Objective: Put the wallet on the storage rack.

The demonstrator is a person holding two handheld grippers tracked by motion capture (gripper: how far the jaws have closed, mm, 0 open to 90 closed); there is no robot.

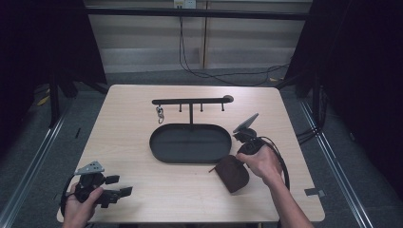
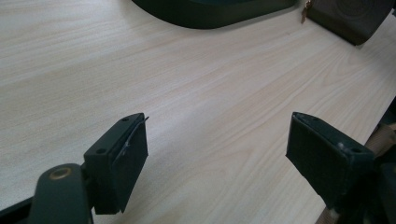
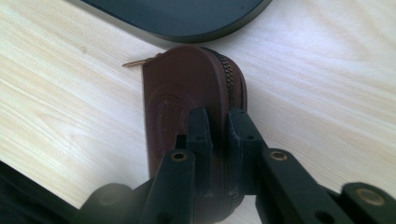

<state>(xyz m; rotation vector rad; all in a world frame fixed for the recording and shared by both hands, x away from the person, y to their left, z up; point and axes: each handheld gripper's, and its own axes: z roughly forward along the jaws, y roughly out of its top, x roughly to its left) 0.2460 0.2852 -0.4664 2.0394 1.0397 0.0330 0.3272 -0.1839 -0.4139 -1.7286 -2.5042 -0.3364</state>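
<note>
We counted 1 brown zip pouch (image 1: 231,173), lying on the table (image 1: 142,133) just off the near-right end of the oval tray (image 1: 190,143). Our right gripper (image 3: 218,122) had its jaws clamped on the pouch's zipped edge; in the right gripper view the zip teeth ran btwn the 2 black pads, w/ 1 small brass zip pull (image 3: 136,62) sticking out toward the tray. Our right hand (image 1: 263,163) sat just right of the pouch, also near the tray's right end.

1 tray, dark. Behind it stood 1 rack (image 1: 191,101) w/ 4 hooks we could count, and 1 small metal clip (image 1: 160,114) hung from the leftmost hook.

Our left gripper (image 1: 119,191) was well apart from the tray, near-left of it by the table's front edge, jaws wide apart and holding nothing.
</note>
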